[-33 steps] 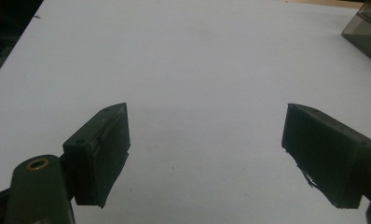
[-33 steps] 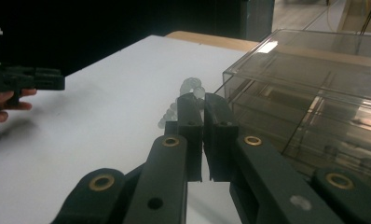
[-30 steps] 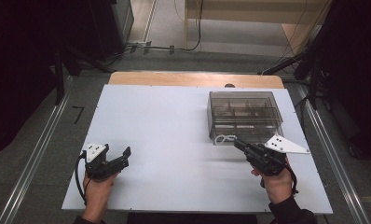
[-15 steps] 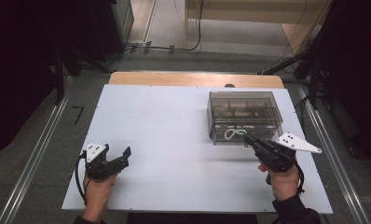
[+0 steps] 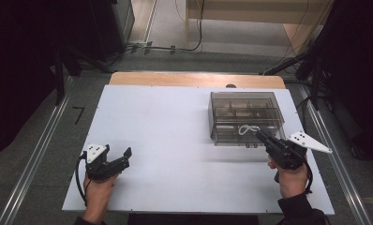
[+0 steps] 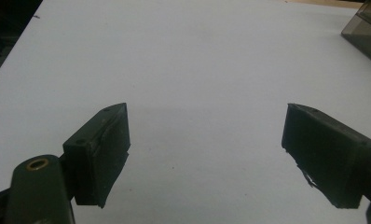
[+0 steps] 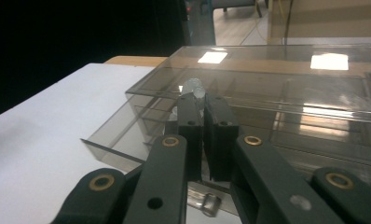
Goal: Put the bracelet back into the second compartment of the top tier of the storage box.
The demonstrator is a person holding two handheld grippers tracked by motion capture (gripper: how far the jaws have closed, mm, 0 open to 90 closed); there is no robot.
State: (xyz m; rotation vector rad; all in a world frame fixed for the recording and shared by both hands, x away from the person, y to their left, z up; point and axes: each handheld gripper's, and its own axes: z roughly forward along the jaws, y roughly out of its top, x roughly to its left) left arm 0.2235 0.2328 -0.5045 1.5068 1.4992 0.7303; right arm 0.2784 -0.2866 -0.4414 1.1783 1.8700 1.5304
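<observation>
From the high view, your right gripper (image 5: 262, 135) sits at the near edge of the clear box (image 5: 245, 117), which stands on the far right part of the white table (image 5: 175, 131). A small loop of white cord (image 5: 248, 129) lies on the box lid, just ahead of the gripper's tip. Your left gripper (image 5: 127, 153) rests well to the left of the box, over bare table, holding nothing.

In the left gripper view, your jaws stand wide apart with only table between them; a corner of the box (image 6: 365, 30) shows at the far right.

In the right gripper view, your right gripper (image 7: 203, 105) has its jaws together, pinching the pale, translucent cord (image 7: 193, 88) at the tips, above the near edge of the box lid (image 7: 267, 79).

The cord looks light, soft and limp, so it will sag and may slip from a loose pinch; keep hold close to its end and pull gently. The box looks like thin, stiff, smooth plastic, light enough to slide across the table if you tug hard. If it shifts, steady its left wall with your free gripper.
</observation>
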